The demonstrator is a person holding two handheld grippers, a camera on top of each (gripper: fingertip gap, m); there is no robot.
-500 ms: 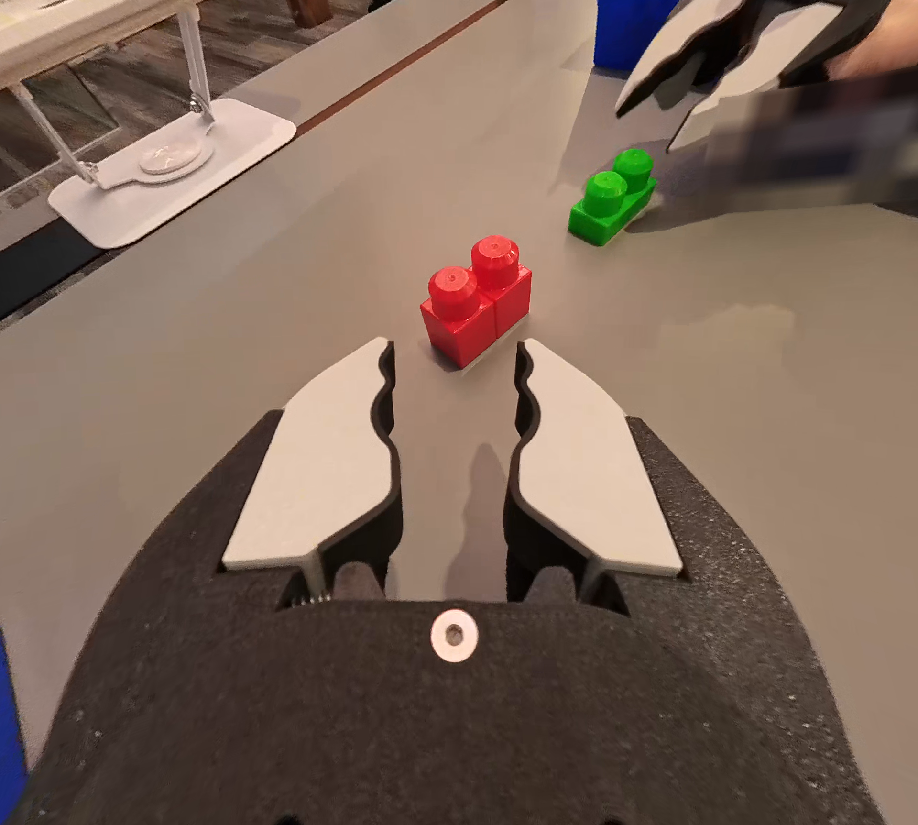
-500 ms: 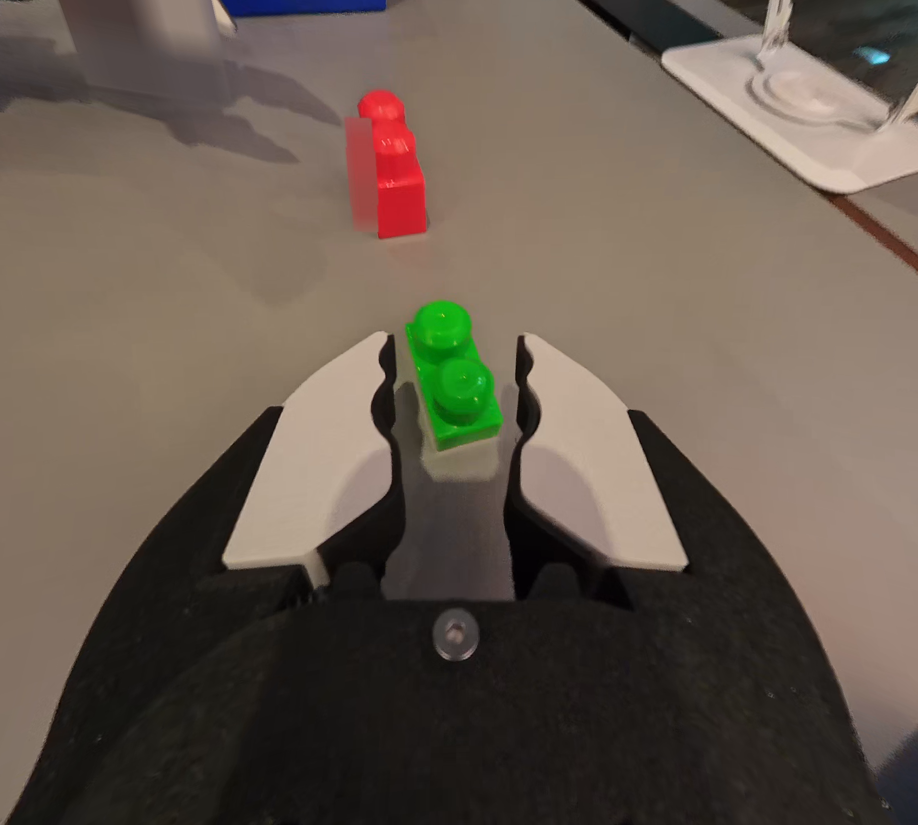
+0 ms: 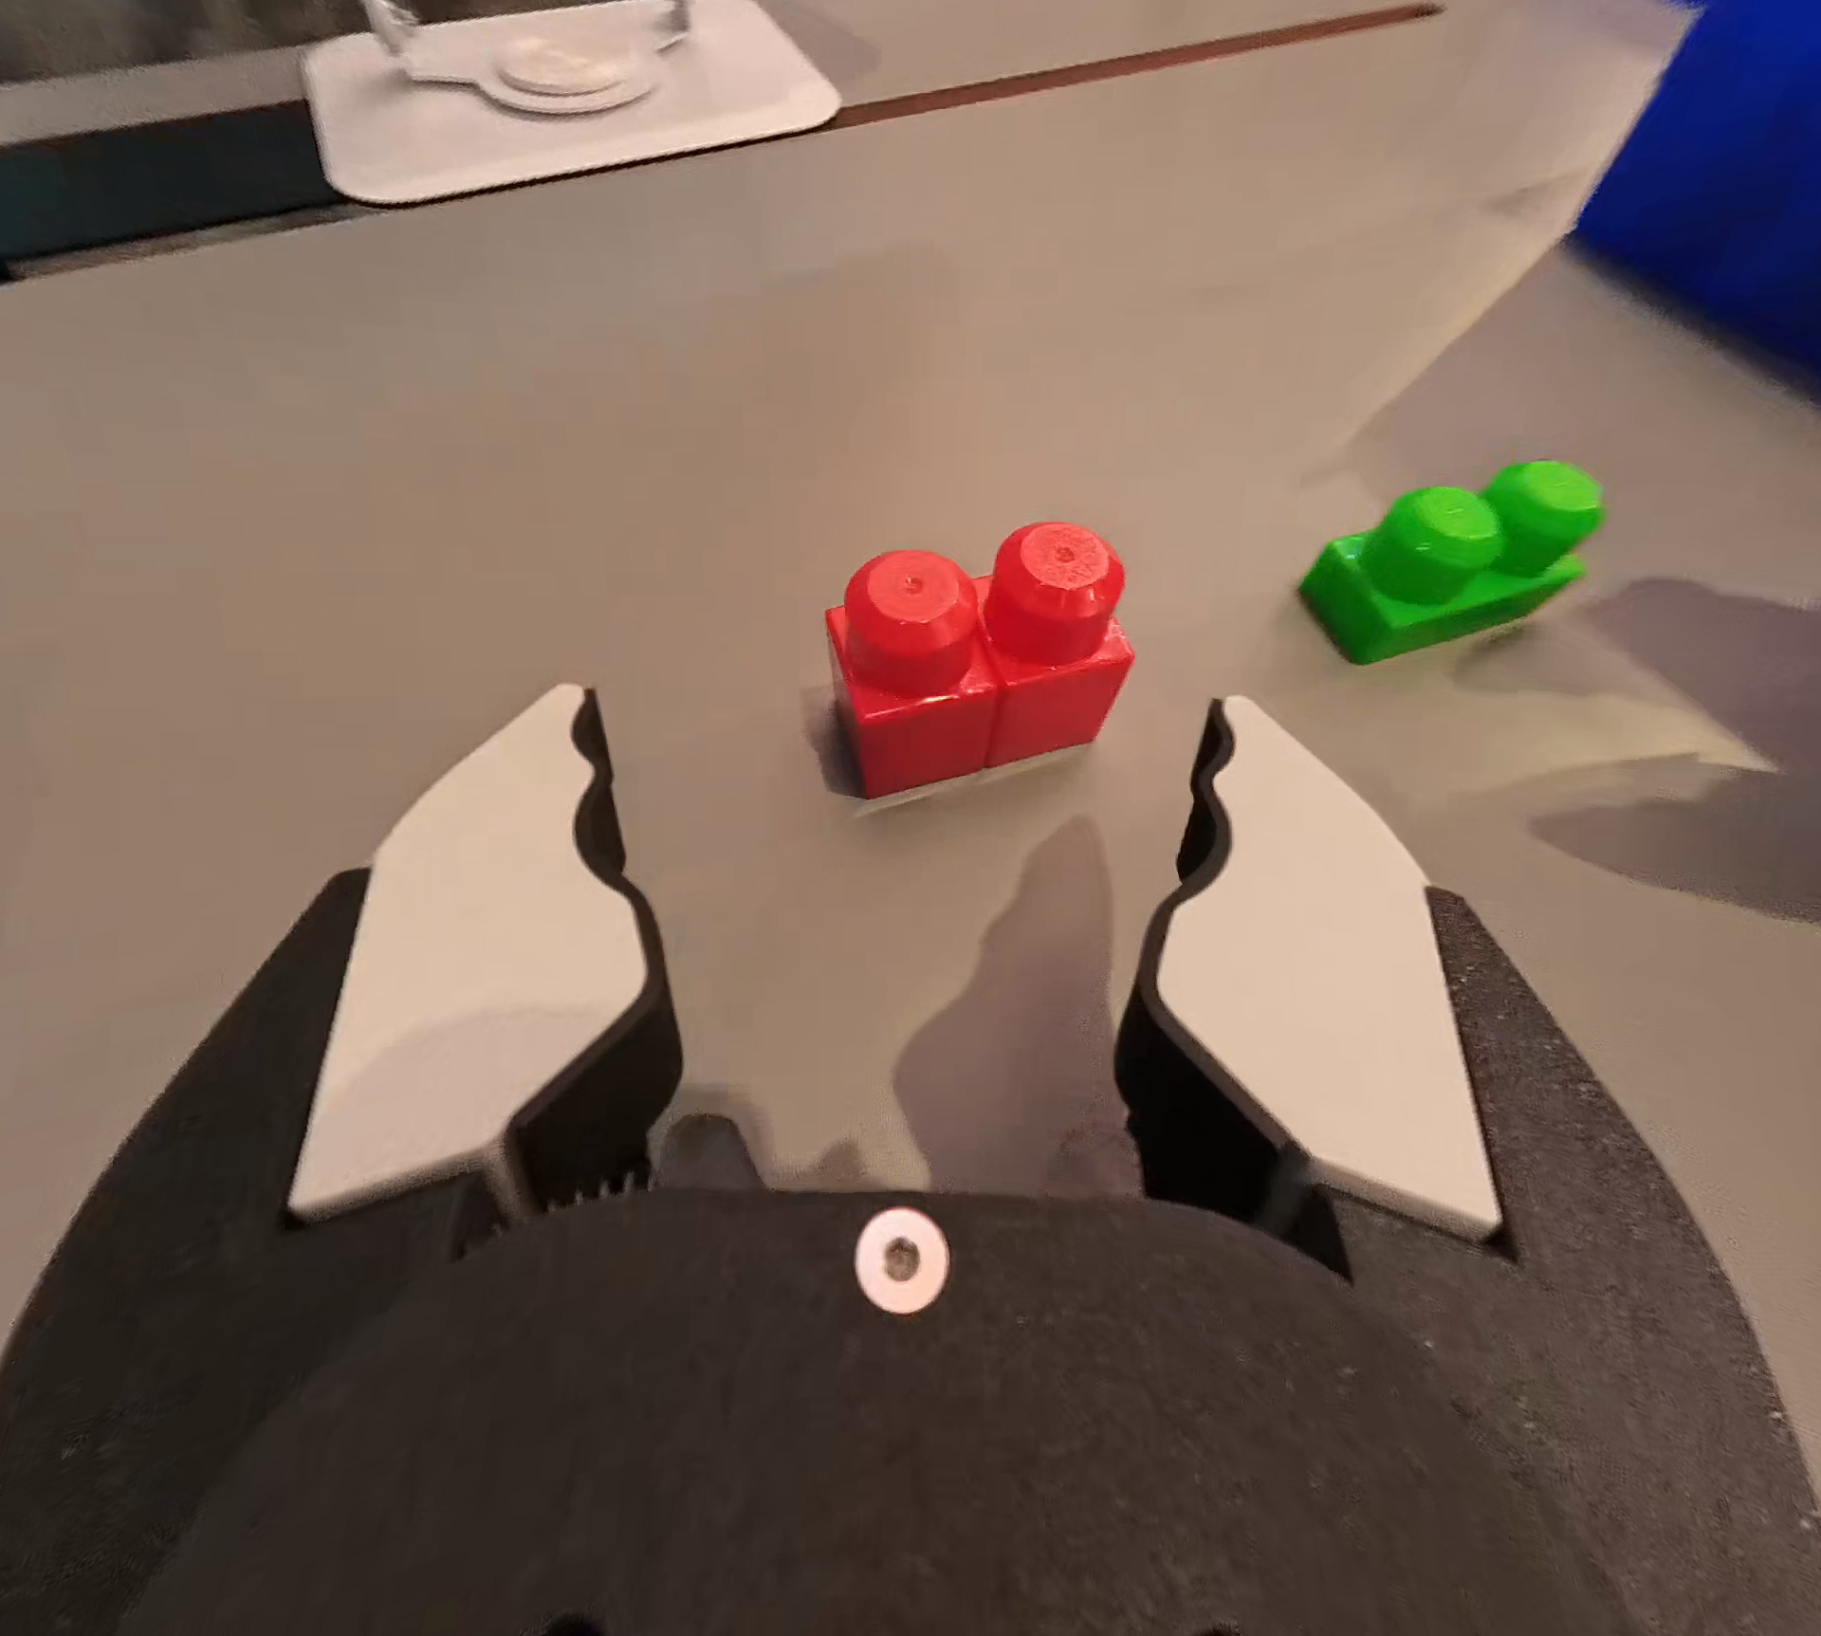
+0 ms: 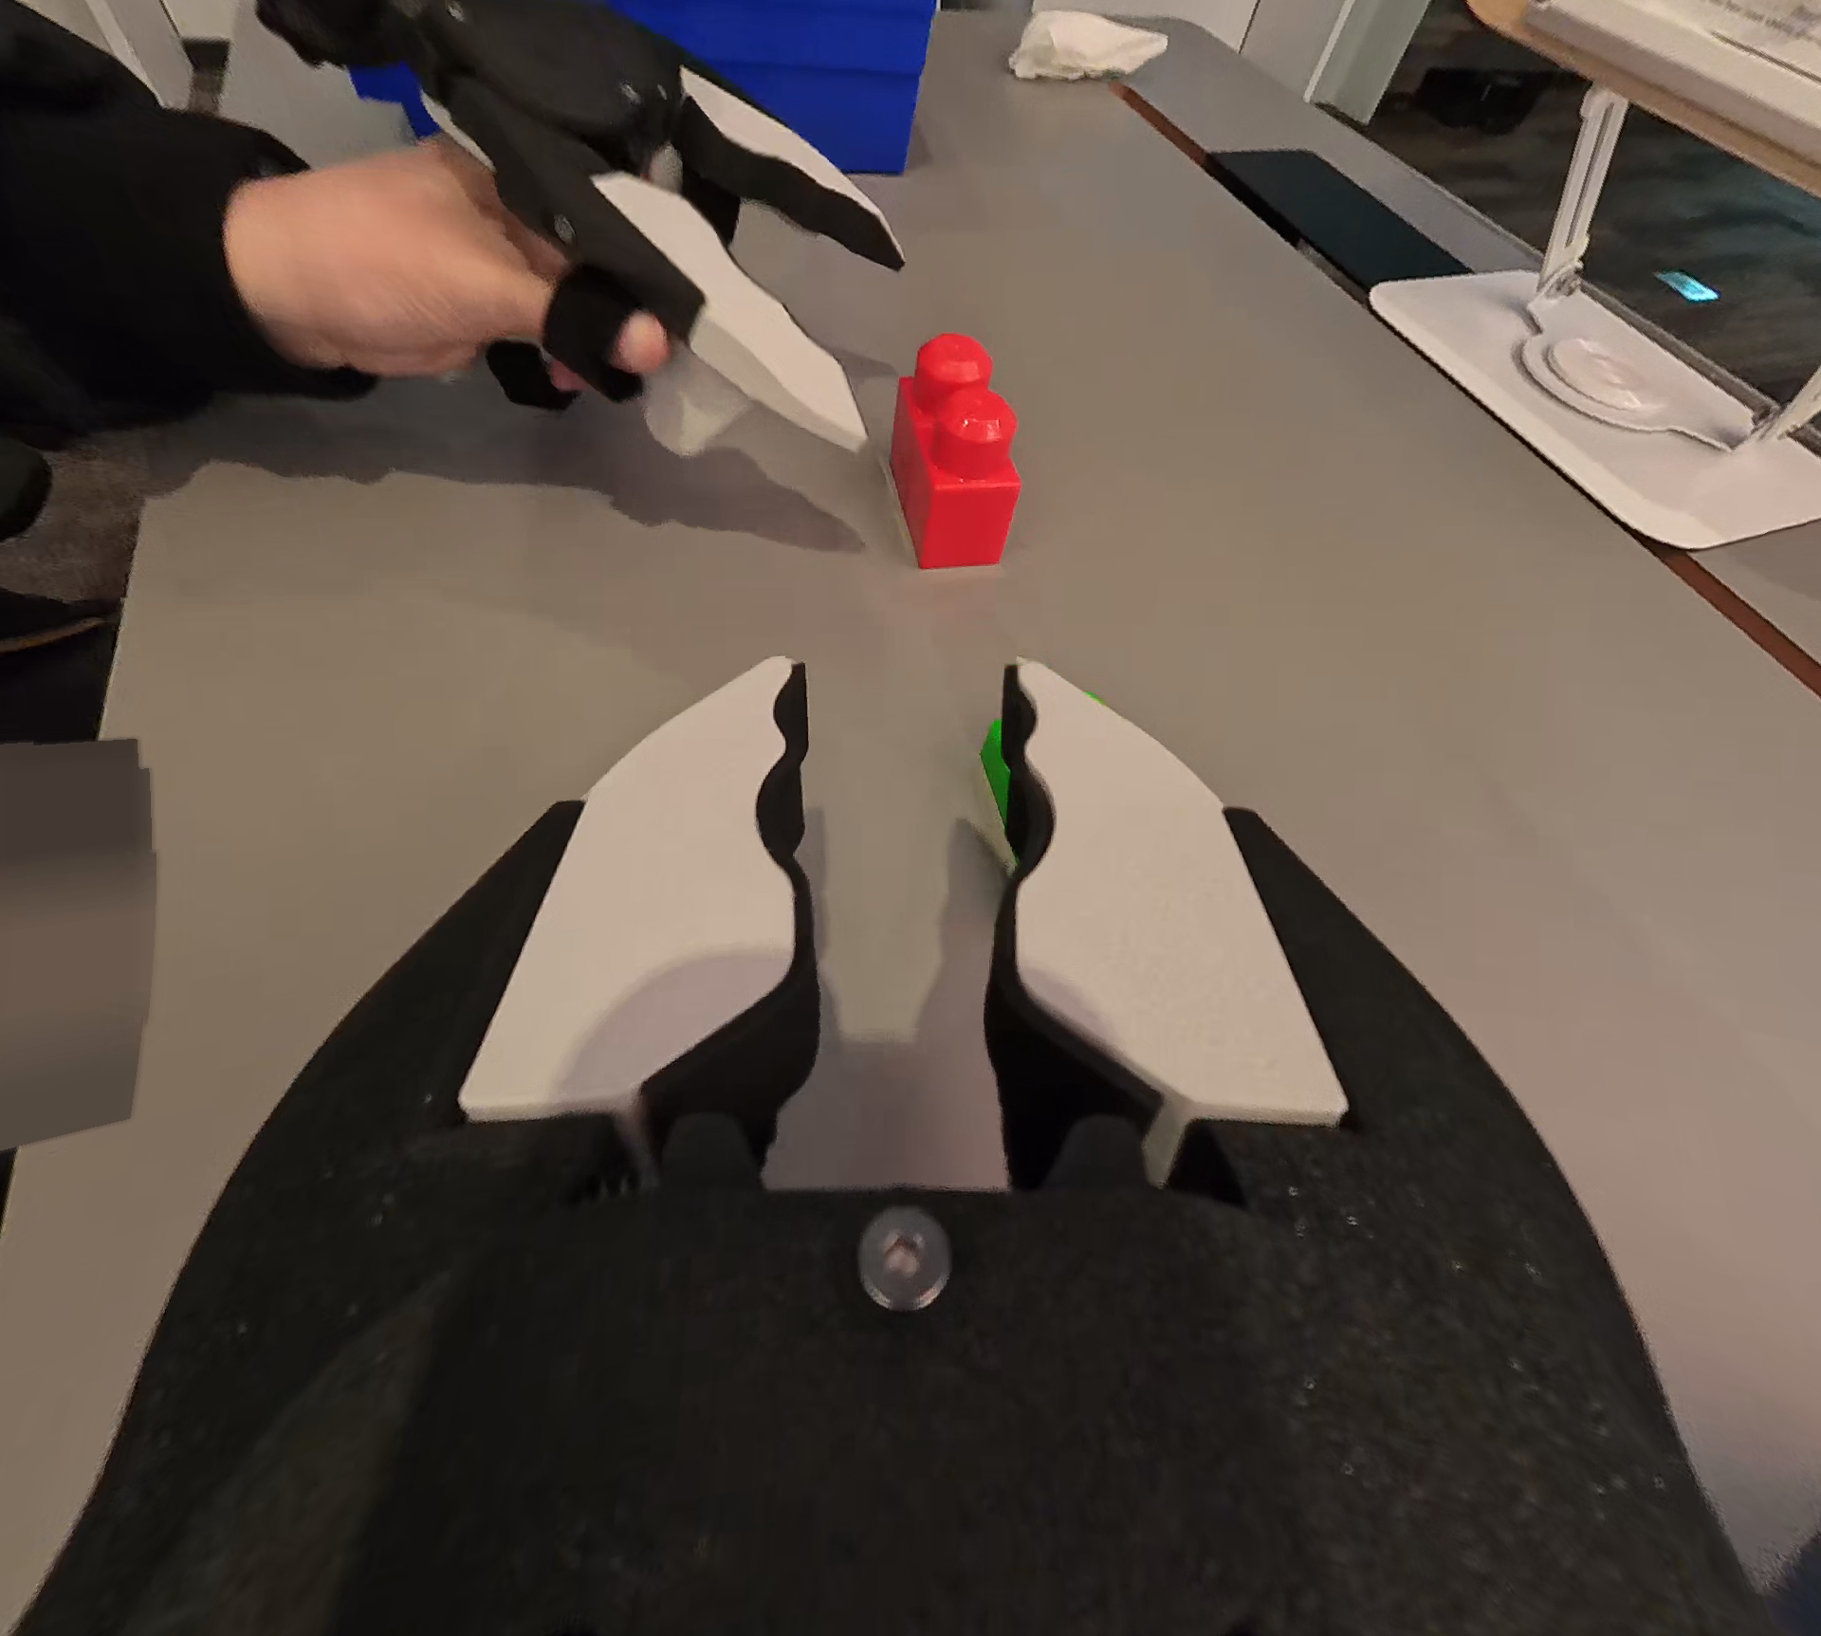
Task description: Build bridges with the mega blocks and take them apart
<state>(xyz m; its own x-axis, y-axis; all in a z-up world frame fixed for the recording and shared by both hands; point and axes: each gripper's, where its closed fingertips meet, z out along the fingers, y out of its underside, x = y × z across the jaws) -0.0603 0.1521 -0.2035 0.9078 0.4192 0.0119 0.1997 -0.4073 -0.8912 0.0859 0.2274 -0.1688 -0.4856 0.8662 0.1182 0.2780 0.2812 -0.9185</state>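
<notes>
A red two-stud block (image 3: 976,662) stands upright on the grey table (image 3: 493,505). It also shows in the right wrist view (image 4: 961,465). My left gripper (image 3: 902,710) is open wide just short of it, touching nothing. From the right wrist view the left gripper (image 4: 875,347) hovers tilted down at the red block's left. A flat green two-stud block (image 3: 1449,564) lies to the right of the red one. My right gripper (image 4: 905,672) is open and empty. Its right finger hides most of the green block (image 4: 993,763).
A blue bin (image 4: 769,12) stands at the table's far end. A white stand base (image 4: 1626,406) sits at the right edge and a crumpled white cloth (image 4: 1084,47) lies at the back. A person's hand (image 4: 394,278) holds the left gripper. A person stands behind the bin.
My left gripper has opened wider and come closer to the red block. My right gripper has shifted, so the green block is no longer between its fingers but under the right one.
</notes>
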